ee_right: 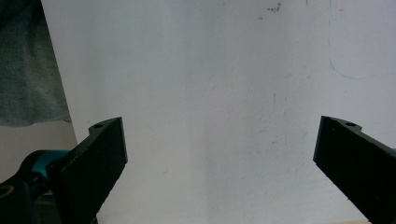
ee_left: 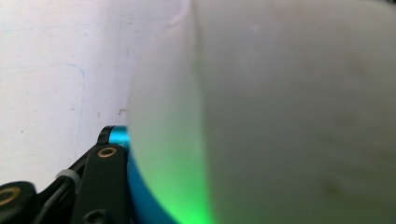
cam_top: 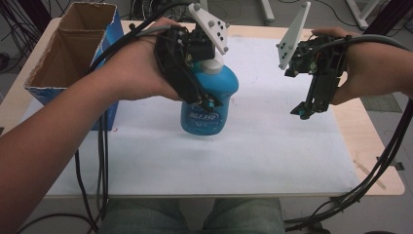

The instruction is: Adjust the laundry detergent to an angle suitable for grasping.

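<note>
A blue bottle with a white cap stands upright over the middle of the white mat. My left gripper is shut on the bottle's upper body from above. I cannot tell whether the bottle's base touches the mat. In the left gripper view the cap looms blurred and close, with the blue shoulder below it and one black finger against it. My right gripper hangs to the right of the bottle, well apart from it. Its jaws stand open over bare mat.
An open cardboard box with blue sides stands at the table's far left, its top flaps up. The wooden table edge shows right of the mat. Black cables trail from both grippers down past the front edge.
</note>
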Demonstrator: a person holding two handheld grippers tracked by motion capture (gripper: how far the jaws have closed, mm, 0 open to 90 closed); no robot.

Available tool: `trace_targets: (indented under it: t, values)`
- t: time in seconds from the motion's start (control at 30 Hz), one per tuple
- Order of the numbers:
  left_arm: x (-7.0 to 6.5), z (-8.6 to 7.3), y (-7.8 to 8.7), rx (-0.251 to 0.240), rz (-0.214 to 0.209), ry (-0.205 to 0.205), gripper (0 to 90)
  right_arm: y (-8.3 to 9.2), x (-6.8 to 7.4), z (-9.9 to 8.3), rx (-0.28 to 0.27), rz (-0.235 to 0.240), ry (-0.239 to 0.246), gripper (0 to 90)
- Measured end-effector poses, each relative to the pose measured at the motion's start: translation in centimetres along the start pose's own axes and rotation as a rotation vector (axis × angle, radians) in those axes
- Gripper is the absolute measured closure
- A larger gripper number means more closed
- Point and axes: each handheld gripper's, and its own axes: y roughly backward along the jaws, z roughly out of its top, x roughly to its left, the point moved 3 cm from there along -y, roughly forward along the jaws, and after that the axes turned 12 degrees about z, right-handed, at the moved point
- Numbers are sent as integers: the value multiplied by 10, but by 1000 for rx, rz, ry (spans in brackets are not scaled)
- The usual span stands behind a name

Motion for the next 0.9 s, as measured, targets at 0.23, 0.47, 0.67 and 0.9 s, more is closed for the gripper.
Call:
trace_targets:
  t: [0.23, 0.47, 0.67, 0.9]
  values:
    - [-4, -10, 4, -15, -68, -37, 435, -5, 0, 11, 10, 14, 17, 18]
    - [-4, -21, 0, -20, -80, -61, 435, -8, 1, 23, 7, 19, 35, 18]
    - [-4, -32, -6, -47, -97, -84, 435, -11, 1, 26, 12, 21, 45, 18]
    - [-6, -42, -12, -82, -124, -106, 434, -11, 0, 26, 12, 21, 41, 18]
